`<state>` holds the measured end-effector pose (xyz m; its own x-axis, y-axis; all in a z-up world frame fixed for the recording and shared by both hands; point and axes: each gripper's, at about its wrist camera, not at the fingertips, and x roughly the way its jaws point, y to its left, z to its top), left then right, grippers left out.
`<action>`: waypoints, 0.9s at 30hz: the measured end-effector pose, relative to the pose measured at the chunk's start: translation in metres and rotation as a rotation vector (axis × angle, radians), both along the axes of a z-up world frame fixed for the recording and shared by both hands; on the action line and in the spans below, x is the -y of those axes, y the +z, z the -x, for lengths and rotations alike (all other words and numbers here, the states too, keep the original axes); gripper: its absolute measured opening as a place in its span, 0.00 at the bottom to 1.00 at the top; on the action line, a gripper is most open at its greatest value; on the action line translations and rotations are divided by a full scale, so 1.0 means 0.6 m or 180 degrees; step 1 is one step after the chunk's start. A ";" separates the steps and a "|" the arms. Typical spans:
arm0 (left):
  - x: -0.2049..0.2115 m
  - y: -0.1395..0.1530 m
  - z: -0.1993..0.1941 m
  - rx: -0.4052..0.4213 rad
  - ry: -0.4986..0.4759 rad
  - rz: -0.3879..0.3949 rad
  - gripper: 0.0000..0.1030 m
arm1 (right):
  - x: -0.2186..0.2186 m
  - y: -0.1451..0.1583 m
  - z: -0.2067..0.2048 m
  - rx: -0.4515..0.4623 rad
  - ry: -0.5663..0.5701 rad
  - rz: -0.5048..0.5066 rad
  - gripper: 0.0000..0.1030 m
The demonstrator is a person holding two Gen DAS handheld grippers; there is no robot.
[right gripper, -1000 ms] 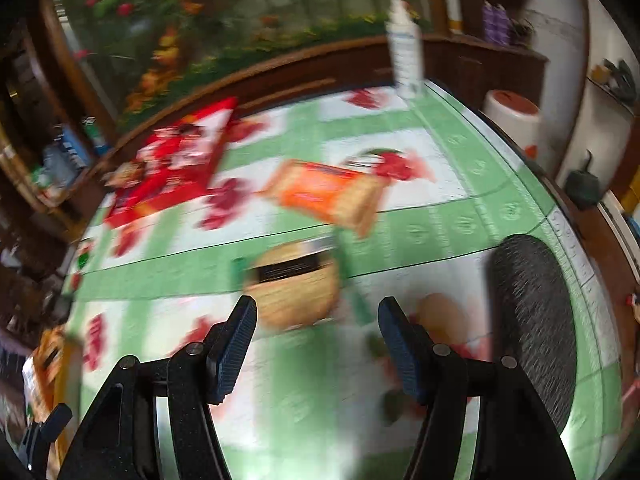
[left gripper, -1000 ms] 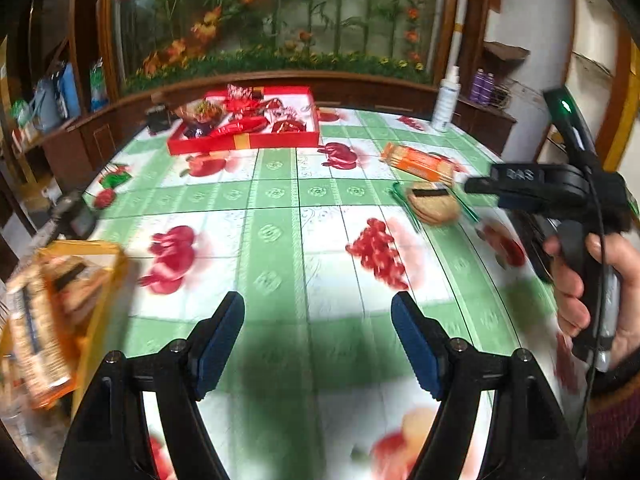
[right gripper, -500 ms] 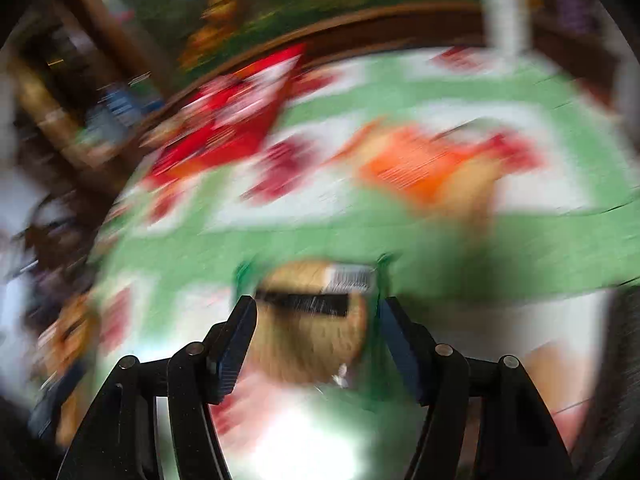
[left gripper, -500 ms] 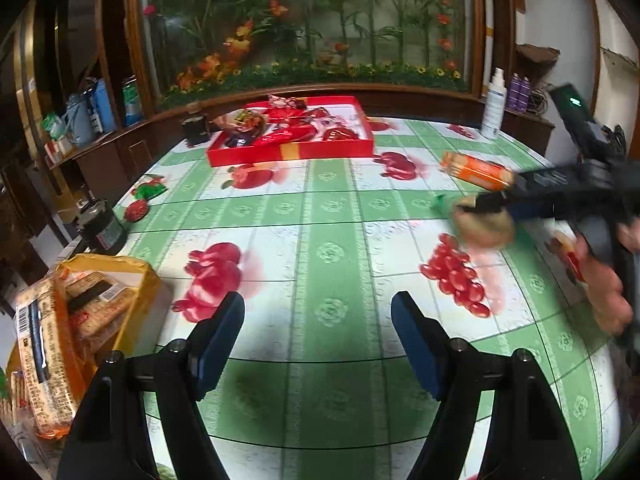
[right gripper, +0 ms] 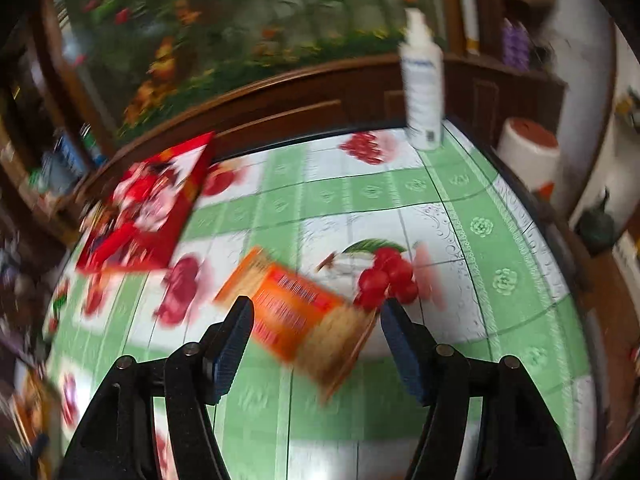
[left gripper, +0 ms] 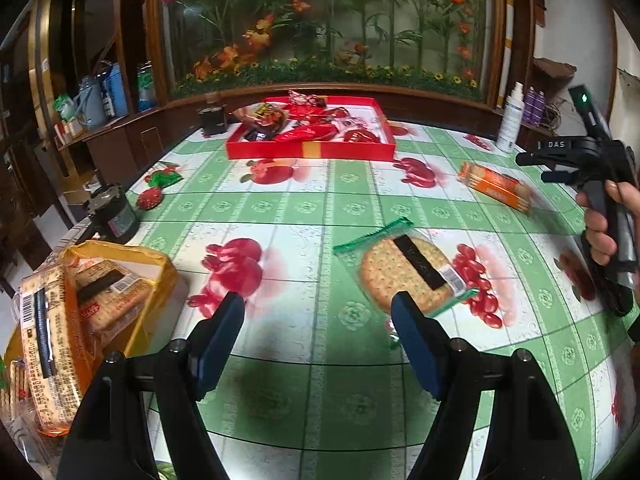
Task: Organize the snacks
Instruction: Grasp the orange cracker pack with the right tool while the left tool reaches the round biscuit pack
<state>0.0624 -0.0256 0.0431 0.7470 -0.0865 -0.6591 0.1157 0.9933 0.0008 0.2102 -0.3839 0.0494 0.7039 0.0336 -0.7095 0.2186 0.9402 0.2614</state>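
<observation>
A round cracker packet (left gripper: 404,268) with a green-edged wrapper lies flat on the green-and-white tablecloth, just beyond my left gripper's right finger. My left gripper (left gripper: 316,336) is open with nothing between its pads. Further right lies an orange cracker pack (left gripper: 496,186); a hand holds my right gripper (left gripper: 536,166) above it. In the blurred right wrist view that orange pack (right gripper: 296,316) shows on the table ahead of my open right gripper (right gripper: 318,336), not touching the pads. A red tray (left gripper: 312,150) of red-wrapped snacks stands at the back. At the near left, a yellow bag (left gripper: 160,276) holds cracker packs.
A white spray bottle (right gripper: 422,80) stands at the table's far right edge. On the left side a dark jar (left gripper: 114,216) sits beside two small red-and-green snack packets (left gripper: 160,178). A wooden cabinet runs behind the table. A white stool (right gripper: 528,152) stands off the right edge.
The round cracker packet has moved from near the right gripper to just ahead of my left gripper. My right gripper has swung away from it, over the orange pack. The left view has shifted.
</observation>
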 end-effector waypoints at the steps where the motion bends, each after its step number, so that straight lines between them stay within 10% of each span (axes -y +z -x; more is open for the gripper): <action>1: -0.003 0.000 -0.001 -0.0003 0.0020 0.0006 0.73 | 0.009 -0.005 -0.008 0.0004 -0.0033 -0.0037 0.67; 7: -0.007 -0.008 -0.009 -0.0060 0.0072 -0.0019 0.73 | 0.019 -0.045 -0.079 -0.0087 0.0100 -0.0435 0.69; 13: -0.003 -0.009 -0.009 -0.0065 0.0042 -0.0014 0.73 | -0.065 -0.056 -0.083 -0.0321 0.0832 -0.0121 0.76; 18: 0.000 -0.008 -0.007 -0.0057 0.0033 -0.0030 0.73 | -0.135 -0.075 -0.040 -0.0476 0.0867 0.0862 0.79; 21: 0.000 -0.007 -0.006 -0.0046 0.0029 -0.0033 0.73 | -0.150 -0.071 -0.002 -0.0513 0.0809 0.0816 0.60; 27: -0.007 -0.004 -0.008 -0.0088 -0.0012 0.0116 0.73 | -0.206 -0.070 0.135 -0.0634 0.0841 0.0759 0.60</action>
